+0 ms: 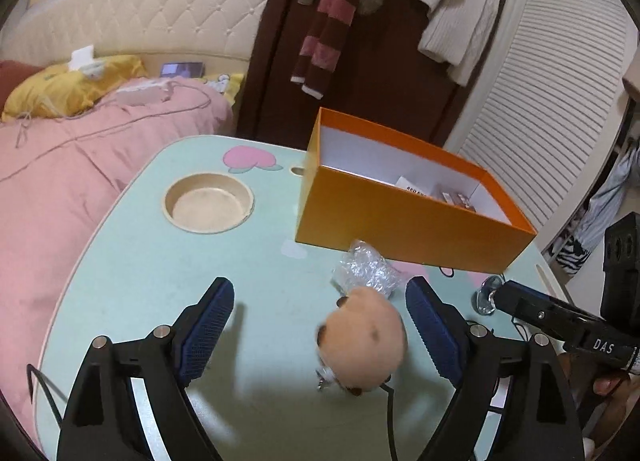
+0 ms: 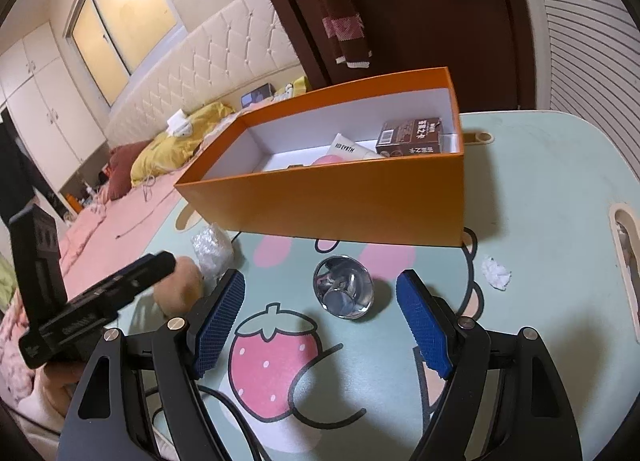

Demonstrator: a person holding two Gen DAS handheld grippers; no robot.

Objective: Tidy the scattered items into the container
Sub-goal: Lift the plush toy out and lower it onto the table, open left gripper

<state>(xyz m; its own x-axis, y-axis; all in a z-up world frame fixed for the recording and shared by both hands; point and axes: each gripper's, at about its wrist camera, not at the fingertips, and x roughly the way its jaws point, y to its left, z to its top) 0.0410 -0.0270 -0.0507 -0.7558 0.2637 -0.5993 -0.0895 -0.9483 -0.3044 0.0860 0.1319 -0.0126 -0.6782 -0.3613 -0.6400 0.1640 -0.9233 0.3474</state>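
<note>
The plush toy [image 1: 362, 341], round and peach-coloured, lay on the counter [image 1: 140, 261] between the fingers of the left tool [image 1: 320, 325], closer to the right-hand finger [image 1: 430, 327]. That tool stood wide open and its pads did not press on the toy. Because the toy sat off-centre, one pad would likely meet it first on closing and could push it sideways or roll it out of the grip. A small metal clasp [image 1: 322, 379] and a dark cord [image 1: 388, 413] lay by the toy's near end; the cord might be caught together with it.

Just beyond the toy lay a crumpled clear plastic bag [image 1: 366, 269], touching or nearly touching it, so a deep reach could drag the bag along.

The right tool [image 2: 322, 321] was also open and held nothing, with a shiny metal cup [image 2: 344, 291] on its side ahead of its fingers. The cup could roll if nudged. The two tools were near each other and might collide.

The orange box [image 2: 340, 201] stood behind, already holding some items.
</note>
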